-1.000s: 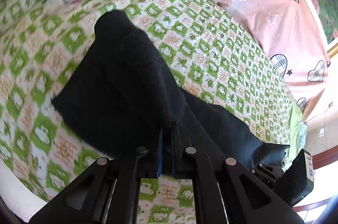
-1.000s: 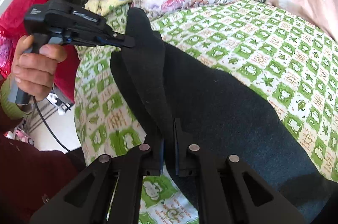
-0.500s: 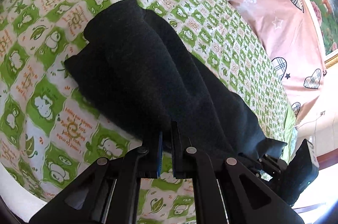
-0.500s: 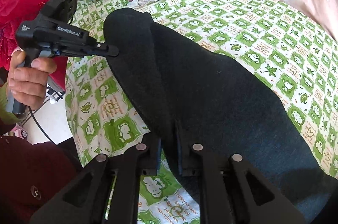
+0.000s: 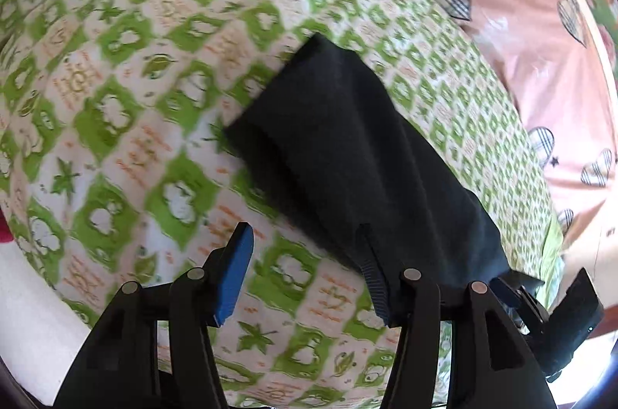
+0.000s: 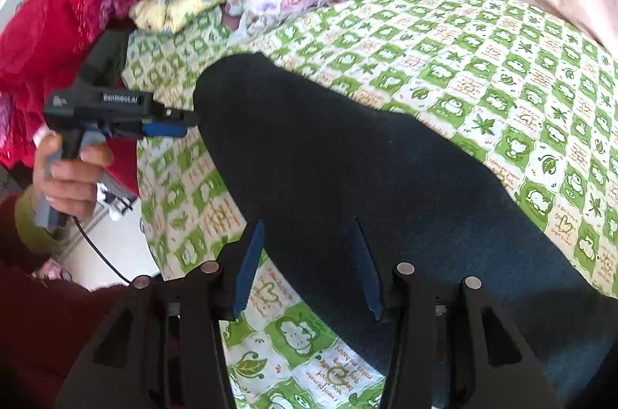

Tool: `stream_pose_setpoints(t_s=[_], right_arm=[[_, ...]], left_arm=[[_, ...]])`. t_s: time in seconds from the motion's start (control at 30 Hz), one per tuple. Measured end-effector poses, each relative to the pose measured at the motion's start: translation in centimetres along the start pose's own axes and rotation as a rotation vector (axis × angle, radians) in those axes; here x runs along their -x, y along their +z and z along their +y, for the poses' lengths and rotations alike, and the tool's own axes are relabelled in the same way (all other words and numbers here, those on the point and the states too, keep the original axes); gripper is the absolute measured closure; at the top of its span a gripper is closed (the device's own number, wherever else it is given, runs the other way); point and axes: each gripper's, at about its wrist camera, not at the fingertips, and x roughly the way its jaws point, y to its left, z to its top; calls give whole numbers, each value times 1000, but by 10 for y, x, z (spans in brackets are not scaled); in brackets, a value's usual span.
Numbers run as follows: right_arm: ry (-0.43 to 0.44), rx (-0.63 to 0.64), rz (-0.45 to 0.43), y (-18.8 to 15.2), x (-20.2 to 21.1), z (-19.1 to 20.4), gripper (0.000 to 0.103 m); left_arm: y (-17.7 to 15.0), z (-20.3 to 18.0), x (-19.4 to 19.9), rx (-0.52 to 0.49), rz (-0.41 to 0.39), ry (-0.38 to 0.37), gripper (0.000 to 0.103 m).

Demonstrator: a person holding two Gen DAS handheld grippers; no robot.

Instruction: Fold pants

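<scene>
Because the black knit pants (image 6: pixel 347 177) lie folded lengthwise on the green-checked bed sheet (image 5: pixel 127 123), left claw (image 5: pixel 305 266) and right claw (image 6: pixel 309 266) gape wide, holding nothing.

White lettering reading roughly "GenRobot.AI" is showing on the side of the left gripper (image 6: pixel 170 127) body in the right wrist view. Small green print is running across the bedsheet (image 6: pixel 502 69) near its front edge, upside down; "happy" and "you" are appearing legible.
</scene>
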Motion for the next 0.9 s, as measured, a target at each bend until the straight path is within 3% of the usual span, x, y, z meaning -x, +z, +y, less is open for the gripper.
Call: stream_pose_setpoints(t_s=[0.33, 0.43, 0.5, 0.73, 0.9], right_arm=[[-45, -163, -106, 39, 7, -34, 54], [-99, -225, -99, 54, -1, -54, 54], [-87, -258, -94, 62, -9, -66, 54], [-79, -239, 40, 85, -62, -87, 54], [-61, -153, 174, 83, -97, -81, 55]], left_arm=[[22, 15, -11, 83, 30, 21, 42], [28, 14, -14, 79, 18, 48, 41], [31, 14, -18, 87, 25, 48, 41], [32, 13, -27, 62, 8, 53, 42], [27, 14, -31, 38, -9, 55, 48]])
